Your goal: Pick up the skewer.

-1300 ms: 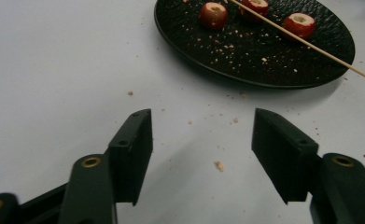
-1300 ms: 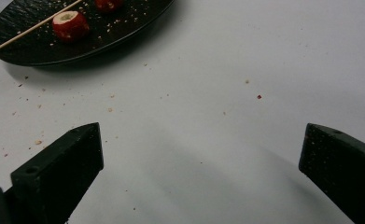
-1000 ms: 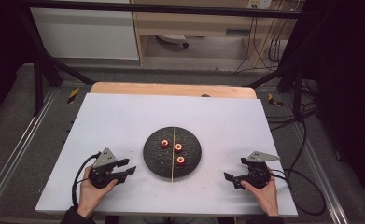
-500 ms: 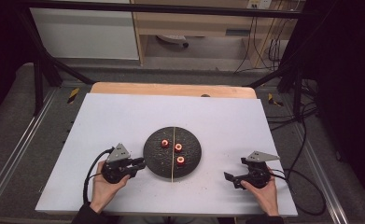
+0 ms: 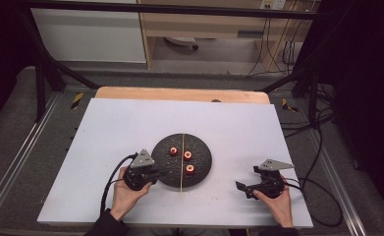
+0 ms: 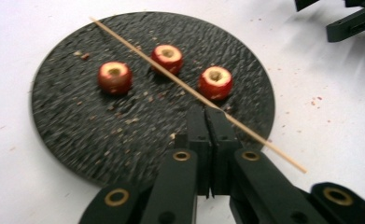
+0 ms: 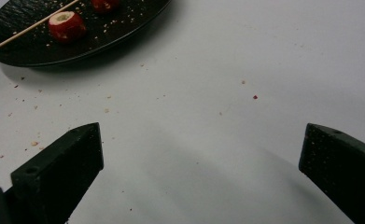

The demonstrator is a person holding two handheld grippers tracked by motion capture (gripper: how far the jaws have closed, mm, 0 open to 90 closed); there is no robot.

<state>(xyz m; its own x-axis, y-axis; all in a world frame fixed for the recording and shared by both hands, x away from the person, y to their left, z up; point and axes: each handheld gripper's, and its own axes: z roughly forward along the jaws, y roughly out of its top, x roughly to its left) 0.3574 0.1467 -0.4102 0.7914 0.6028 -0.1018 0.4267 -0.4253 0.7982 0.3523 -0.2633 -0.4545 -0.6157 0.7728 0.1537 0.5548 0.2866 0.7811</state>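
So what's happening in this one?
A person works at a white table with a gripper in each hand. The left gripper has just been closing, and its jaws now meet at the thin wooden skewer that lies across a round black plate; whether the skewer is pinched is not clear. Three red cored fruit pieces sit on the plate. The right gripper rests open on the table, off to the side.
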